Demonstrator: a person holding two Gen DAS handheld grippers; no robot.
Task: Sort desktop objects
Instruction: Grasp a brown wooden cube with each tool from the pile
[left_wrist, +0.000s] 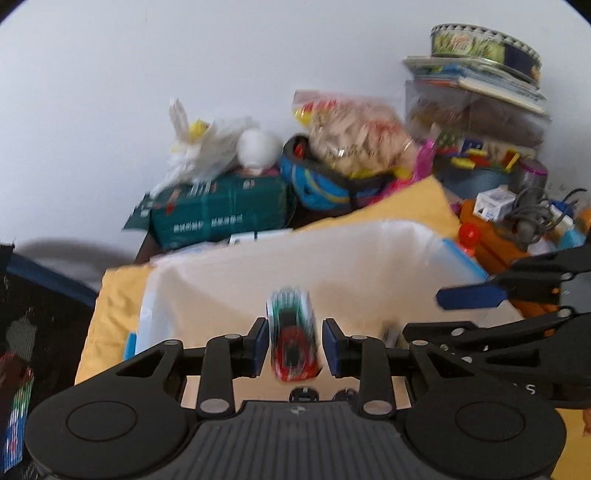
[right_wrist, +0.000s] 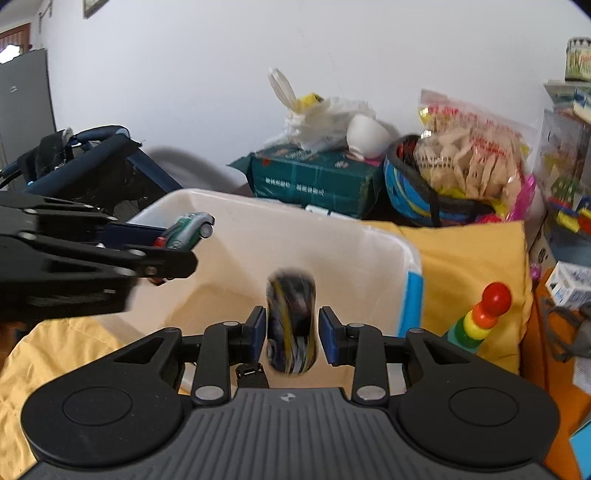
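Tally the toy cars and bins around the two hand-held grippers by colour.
Green-and-red toy car: 1, between the left hand-held gripper's pads
Dark blue-and-yellow toy car: 1, between the right hand-held gripper's pads
White bin: 1
Total: 3

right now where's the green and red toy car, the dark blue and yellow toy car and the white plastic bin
green and red toy car (left_wrist: 293, 338), left wrist view, roof
dark blue and yellow toy car (right_wrist: 291, 321), right wrist view, body
white plastic bin (right_wrist: 332, 236), right wrist view, far wall
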